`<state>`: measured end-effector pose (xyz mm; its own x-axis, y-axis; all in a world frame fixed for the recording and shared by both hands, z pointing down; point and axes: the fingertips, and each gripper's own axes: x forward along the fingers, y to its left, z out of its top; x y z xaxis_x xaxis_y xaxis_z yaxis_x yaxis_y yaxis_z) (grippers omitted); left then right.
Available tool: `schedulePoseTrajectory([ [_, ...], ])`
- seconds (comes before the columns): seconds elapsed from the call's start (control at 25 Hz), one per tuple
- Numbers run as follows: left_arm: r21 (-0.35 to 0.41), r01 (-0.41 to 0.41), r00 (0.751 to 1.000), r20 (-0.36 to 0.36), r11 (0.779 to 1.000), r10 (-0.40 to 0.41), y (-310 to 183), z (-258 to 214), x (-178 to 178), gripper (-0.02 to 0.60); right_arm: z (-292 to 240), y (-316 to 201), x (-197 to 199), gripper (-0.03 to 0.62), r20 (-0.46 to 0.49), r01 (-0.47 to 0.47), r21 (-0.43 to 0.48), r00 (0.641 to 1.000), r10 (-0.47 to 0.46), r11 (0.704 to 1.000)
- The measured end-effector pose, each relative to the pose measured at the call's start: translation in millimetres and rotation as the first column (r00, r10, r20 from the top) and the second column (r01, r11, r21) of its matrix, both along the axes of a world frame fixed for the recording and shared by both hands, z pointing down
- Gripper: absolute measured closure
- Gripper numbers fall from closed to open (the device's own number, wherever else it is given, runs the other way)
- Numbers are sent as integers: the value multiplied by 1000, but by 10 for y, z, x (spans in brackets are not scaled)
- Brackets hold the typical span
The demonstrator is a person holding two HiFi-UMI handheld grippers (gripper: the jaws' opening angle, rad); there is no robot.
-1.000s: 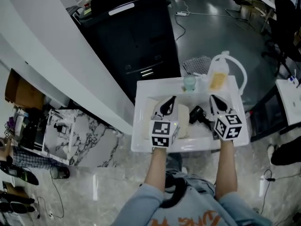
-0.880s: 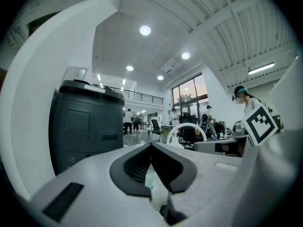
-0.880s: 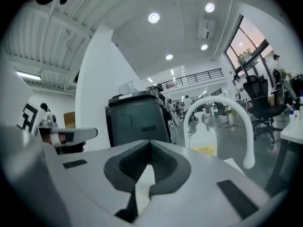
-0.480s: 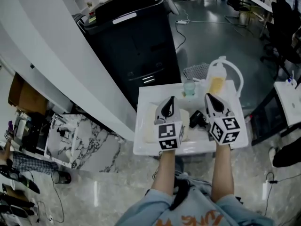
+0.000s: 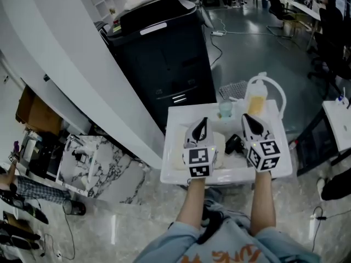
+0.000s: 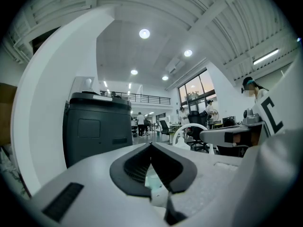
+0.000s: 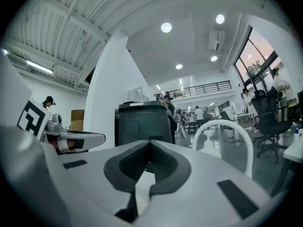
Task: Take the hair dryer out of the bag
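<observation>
The black hair dryer (image 5: 235,143) lies on the white table (image 5: 174,175), to the right of the flat cream bag (image 5: 219,145). In the head view my left gripper (image 5: 202,121) hovers over the bag, jaws shut with nothing in them. My right gripper (image 5: 244,117) hangs just right of the dryer, also shut and holding nothing. Both point level toward the far side of the table. In the left gripper view the dark pads (image 6: 137,167) meet at the tip. The right gripper view shows its pads (image 7: 163,167) closed the same way.
At the table's far edge stand a pale green cup (image 5: 225,109) and a yellow-filled pump bottle (image 5: 254,98) inside a white hoop (image 5: 281,94). A mesh basket (image 5: 232,90) lies behind them. A tall black machine (image 5: 159,53) stands beyond the table, a white wall (image 5: 66,75) to the left.
Both grippers have risen off the table, still shut. The hair dryer and bag lie where they were; the head camera has tilted up, showing more of the room.
</observation>
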<state>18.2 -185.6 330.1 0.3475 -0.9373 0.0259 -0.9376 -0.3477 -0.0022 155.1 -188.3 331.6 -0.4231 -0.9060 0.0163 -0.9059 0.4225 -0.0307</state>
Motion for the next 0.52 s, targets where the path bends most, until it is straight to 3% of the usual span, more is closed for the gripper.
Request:
schedulePoseTrajectory([
  [0.28, -14, 4, 1000, 28, 1000, -4, -23, 67, -140, 580, -6, -52, -148, 597, -7, 8, 21, 1000, -8, 1000],
  [0.52, -83, 29, 999, 23, 996, -27, -115, 325, -283, 579, 35, -147, -258, 597, -58, 29, 32, 998, -28, 999],
])
